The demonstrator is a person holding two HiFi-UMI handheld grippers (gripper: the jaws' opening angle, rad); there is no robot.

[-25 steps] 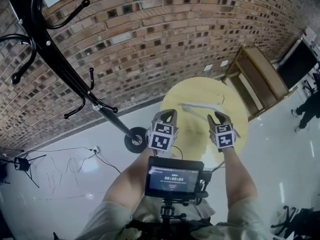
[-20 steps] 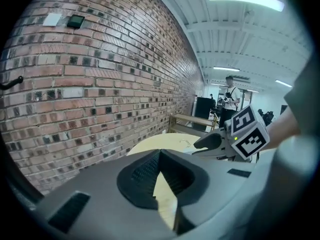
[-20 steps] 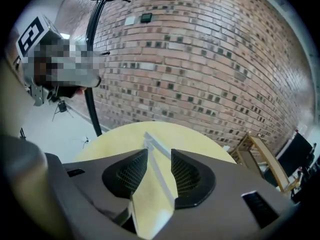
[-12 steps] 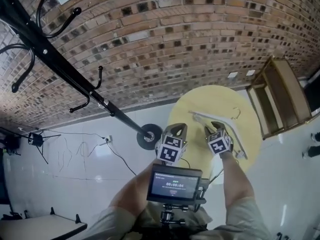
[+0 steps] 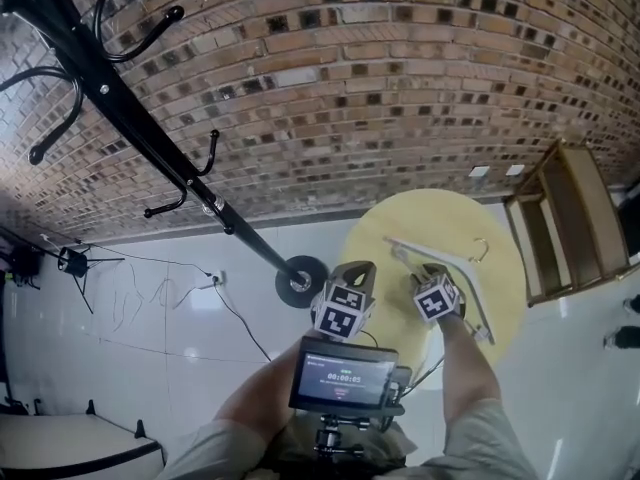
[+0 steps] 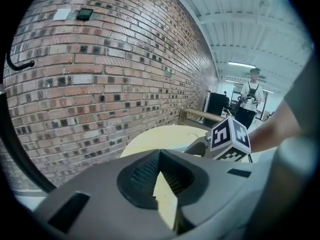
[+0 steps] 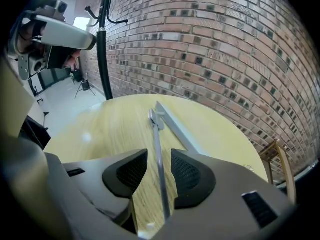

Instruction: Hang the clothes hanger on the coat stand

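Observation:
A pale grey clothes hanger (image 5: 455,268) lies flat on the round yellow table (image 5: 400,228), hook toward the brick wall. My right gripper (image 5: 432,280) points steeply down over it. In the right gripper view the hanger's bar (image 7: 170,121) runs between the jaws of the right gripper (image 7: 159,155); they have just opened a little and the pads stand clear of it. My left gripper (image 5: 350,276) hovers at the table's left edge, its tips together on nothing (image 6: 160,154). The black coat stand (image 5: 150,138) leans across the upper left, base (image 5: 300,280) beside the table.
A wooden chair (image 5: 570,218) stands right of the table by the brick wall. Cables and a small tripod (image 5: 70,263) lie on the white floor at left. A screen (image 5: 345,373) sits in front of my body. A person (image 6: 252,91) stands far off.
Both grippers have sunk toward the table. The right one dropped farther and tilted down, coming over the hanger's bar. The left moved slightly down at the table's edge.

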